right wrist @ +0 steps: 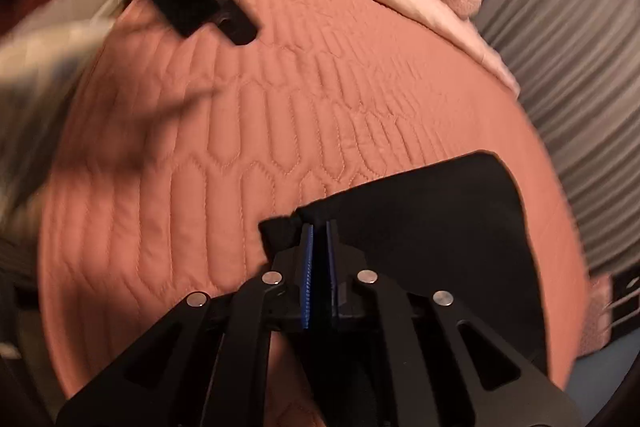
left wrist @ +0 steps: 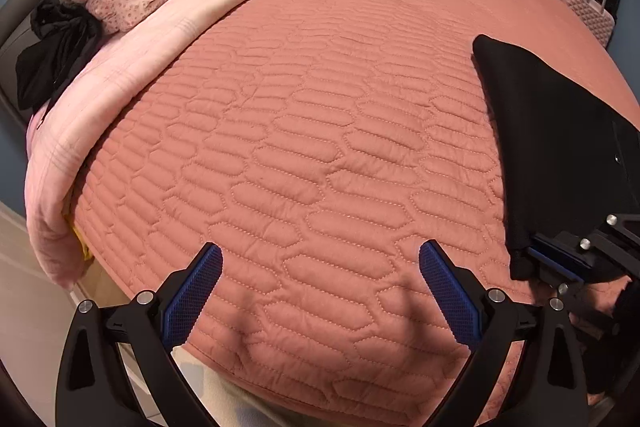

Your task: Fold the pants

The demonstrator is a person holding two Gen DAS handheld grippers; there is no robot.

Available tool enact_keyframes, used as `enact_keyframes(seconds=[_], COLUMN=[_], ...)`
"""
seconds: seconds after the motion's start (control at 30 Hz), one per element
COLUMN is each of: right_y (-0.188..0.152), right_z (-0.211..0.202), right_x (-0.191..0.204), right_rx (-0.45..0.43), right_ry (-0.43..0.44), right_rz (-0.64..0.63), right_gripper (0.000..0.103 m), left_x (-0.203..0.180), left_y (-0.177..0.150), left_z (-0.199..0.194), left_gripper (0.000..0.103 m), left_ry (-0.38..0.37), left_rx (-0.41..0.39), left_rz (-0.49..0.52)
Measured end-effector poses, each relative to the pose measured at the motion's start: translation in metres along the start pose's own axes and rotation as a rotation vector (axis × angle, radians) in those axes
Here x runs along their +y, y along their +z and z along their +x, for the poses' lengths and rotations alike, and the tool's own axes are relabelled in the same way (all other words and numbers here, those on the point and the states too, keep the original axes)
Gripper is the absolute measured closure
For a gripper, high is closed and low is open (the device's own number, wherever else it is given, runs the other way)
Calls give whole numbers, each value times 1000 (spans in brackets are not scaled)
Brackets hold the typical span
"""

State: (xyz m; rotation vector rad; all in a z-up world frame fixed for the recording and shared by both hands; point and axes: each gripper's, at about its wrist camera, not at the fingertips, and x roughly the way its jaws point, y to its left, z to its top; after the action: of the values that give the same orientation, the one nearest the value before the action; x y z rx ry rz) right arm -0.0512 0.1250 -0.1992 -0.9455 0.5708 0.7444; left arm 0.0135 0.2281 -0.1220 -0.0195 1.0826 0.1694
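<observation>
Pants [right wrist: 432,223] already compact dark bundle, lifted over bed [left wrist: 320,107]; right hand-held gripper [right wrist: 319,239] clenched on bundle's edge; left hand-held gripper [left wrist: 320,267] released, holding nothing; folding looks largely done; set-down, final smoothing likely left.

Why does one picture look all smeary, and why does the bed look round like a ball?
Right wrist view: motion blur smears the quilted bedspread and the left side, while the right gripper, shut on the black pants, looks sharper. Left wrist view: sharp, but the fisheye lens bulges the bedspread; the open left gripper casts soft shadows near its fingers.
</observation>
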Motion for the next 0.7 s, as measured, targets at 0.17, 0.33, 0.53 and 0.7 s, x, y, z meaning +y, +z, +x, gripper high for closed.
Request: enact_keyframes(seconds=[0.17,0.33,0.53,0.7], right_y=[-50,-201,-305,-298], right_z=[-58,-104,-75,-51], right_x=[-75,-158,-185,-169], right_rx=[-5,58,-44,-214], right_ry=[47,-112,237,376], right_rz=[608,1298,1648,1628], right_gripper=[49,18,18,18], left_x=[-27,-100,-124,-136], left_y=[21,40,50,60], left_z=[-4,23,71,72], left_gripper=[6,6,5,6], left_ry=[-111,-279,-447,-525], left_rx=[-20,36,155,134], left_rz=[27,131,-31,5])
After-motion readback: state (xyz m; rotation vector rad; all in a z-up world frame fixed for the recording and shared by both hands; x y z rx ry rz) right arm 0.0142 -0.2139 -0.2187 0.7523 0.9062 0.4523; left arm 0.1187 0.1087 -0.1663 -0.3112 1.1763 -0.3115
